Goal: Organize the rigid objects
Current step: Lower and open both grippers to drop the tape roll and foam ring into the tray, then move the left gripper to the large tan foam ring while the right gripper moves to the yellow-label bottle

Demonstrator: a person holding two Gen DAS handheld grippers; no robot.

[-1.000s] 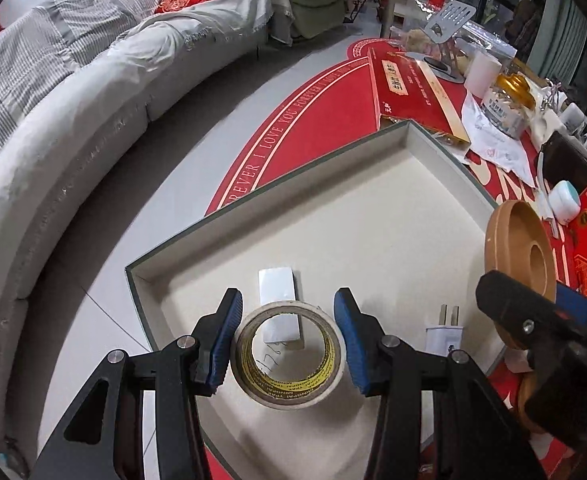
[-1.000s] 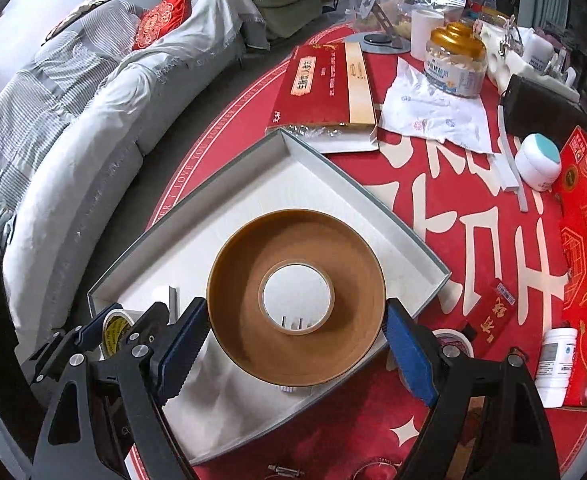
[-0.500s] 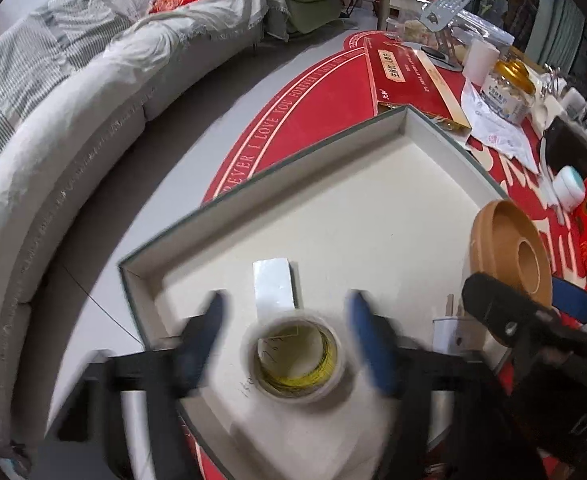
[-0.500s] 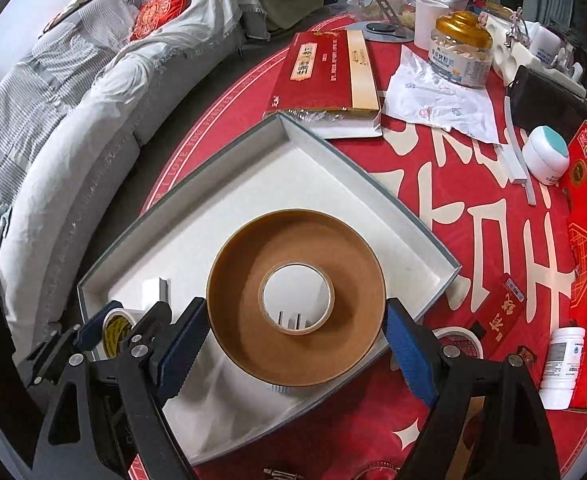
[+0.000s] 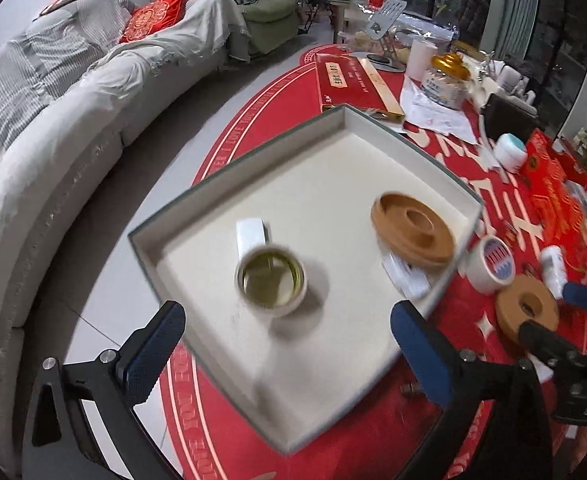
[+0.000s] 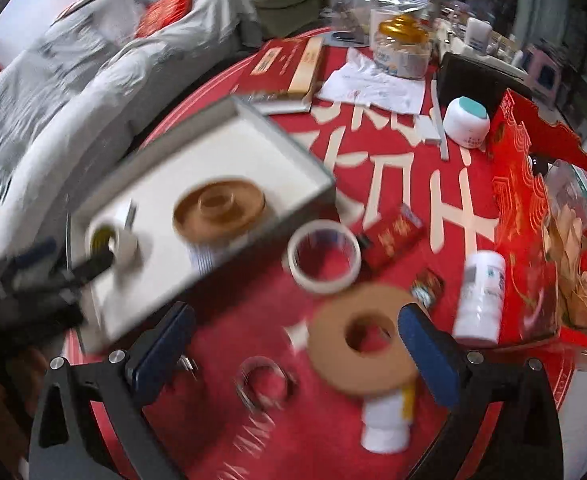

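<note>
A shallow white tray (image 5: 253, 156) (image 6: 293, 148) sits on the red table. In it lie a small yellow-cored tape roll (image 5: 271, 280) (image 6: 111, 240), a large brown tape roll (image 5: 413, 230) (image 6: 219, 210), a white block (image 5: 249, 234) and a white plug (image 5: 407, 278). My left gripper (image 5: 287, 344) is open and empty, pulled back above the tray's near corner. My right gripper (image 6: 297, 348) is open and empty over the table, its right finger beside a smaller brown tape roll (image 6: 363, 340) (image 5: 527, 310). A white tape roll (image 6: 323, 256) (image 5: 489, 264) lies beside the tray.
Around the tray are a red flat box (image 5: 353, 80), a gold-lidded jar (image 6: 401, 50), a white cream jar (image 6: 465, 122), white bottles (image 6: 481, 296), a red carton (image 6: 533, 208), a clear ring (image 6: 263, 382) and papers. A grey sofa (image 5: 53, 120) curves along the left.
The left gripper let go of the yellow-cored tape and drew back, open wide. The right gripper released the large brown tape into the tray and swung right over the table.
</note>
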